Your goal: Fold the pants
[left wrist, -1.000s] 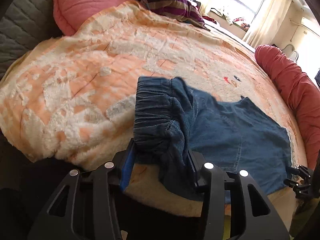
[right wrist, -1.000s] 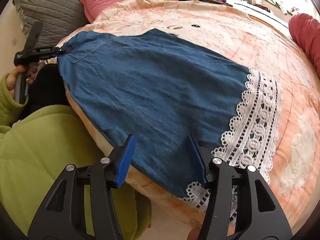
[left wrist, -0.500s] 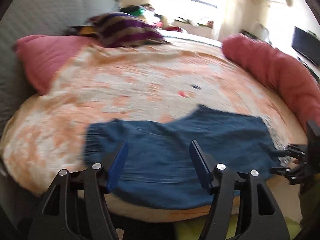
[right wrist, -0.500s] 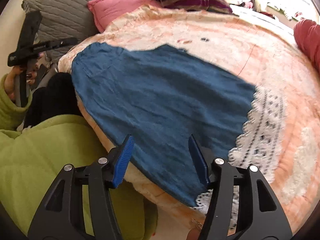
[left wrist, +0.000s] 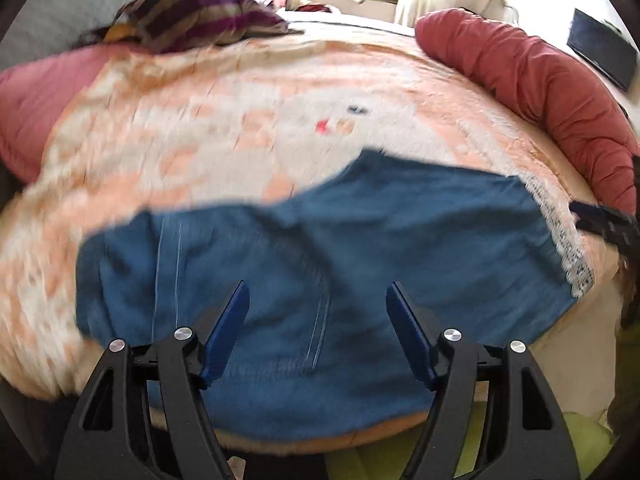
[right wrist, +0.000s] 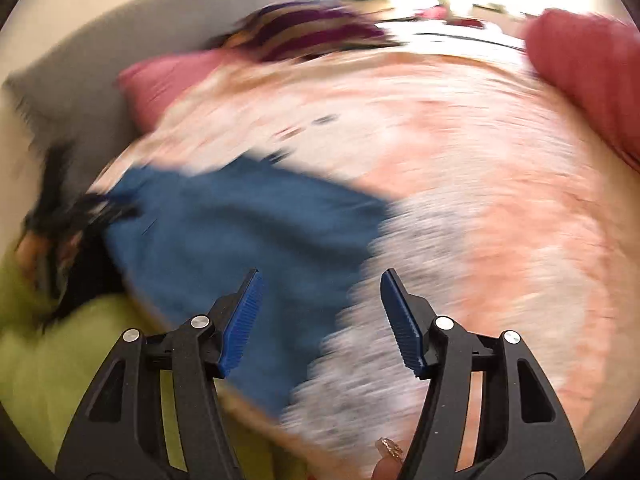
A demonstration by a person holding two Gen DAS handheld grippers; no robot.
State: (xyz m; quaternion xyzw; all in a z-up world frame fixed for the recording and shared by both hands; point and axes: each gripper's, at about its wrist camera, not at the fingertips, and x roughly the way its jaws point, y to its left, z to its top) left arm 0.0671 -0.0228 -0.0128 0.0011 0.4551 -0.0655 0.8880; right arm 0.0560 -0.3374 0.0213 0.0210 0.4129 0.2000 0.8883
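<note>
Blue denim pants (left wrist: pixel 320 264) with a white lace hem (left wrist: pixel 568 240) lie spread flat near the front edge of the orange and white blanket (left wrist: pixel 224 128). My left gripper (left wrist: pixel 318 300) hovers above the pants' waist part, its jaws opening, with nothing between the blue pads. In the blurred right wrist view the pants (right wrist: pixel 240 240) and lace hem (right wrist: pixel 384 344) lie below my right gripper (right wrist: pixel 320 284), whose jaws are opening too and hold nothing. The right gripper's tip (left wrist: pixel 600 220) shows at the right edge of the left wrist view. The left gripper (right wrist: pixel 72 216) appears as a dark blur by the pants' far end.
A red bolster (left wrist: pixel 540 96) runs along the right side of the bed. A pink pillow (left wrist: pixel 36 108), a grey cushion (left wrist: pixel 72 4) and a striped cloth (left wrist: pixel 192 16) sit at the head. A person's green sleeve (right wrist: pixel 60 360) is at the bed's near edge.
My left gripper let go of the bunched waistband, which now lies flat, and drew back over the pants. My right gripper lifted and swung right, away from the hem. Both stand wider.
</note>
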